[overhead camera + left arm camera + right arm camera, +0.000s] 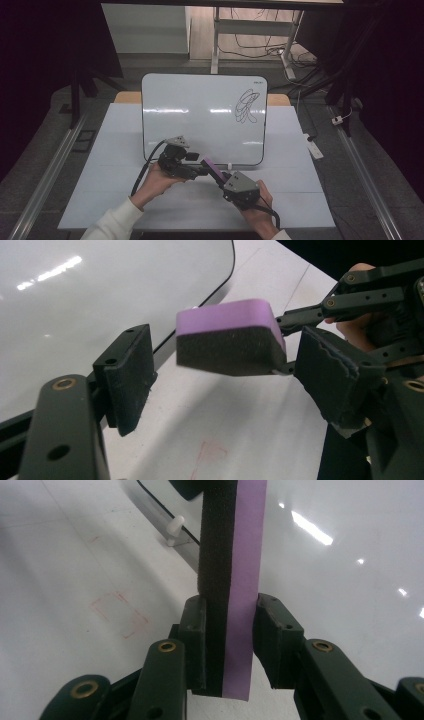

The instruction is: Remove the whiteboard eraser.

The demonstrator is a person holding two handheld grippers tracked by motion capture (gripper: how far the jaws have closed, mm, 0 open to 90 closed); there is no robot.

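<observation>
A purple eraser [214, 170] with a dark felt face hangs just above the white table [125, 200], in front of the whiteboard [200, 115]. My right gripper [223, 178] is shut on one end of it; in the right gripper view the eraser [232, 555] stands on edge between the pads of that gripper [227, 617]. My left gripper [199, 169] comes in from the left. In the left gripper view its jaws [227, 355] stand open on either side of the eraser's free end [230, 337], and neither pad touches it. A black scribble [246, 106] marks the board's upper right.
A small white peg [229, 165] stands at the board's lower edge. A faint red square [120, 615] is drawn on the table. Behind the table are desk legs and cables [260, 47]; a white power strip [315, 147] lies on the floor to the right.
</observation>
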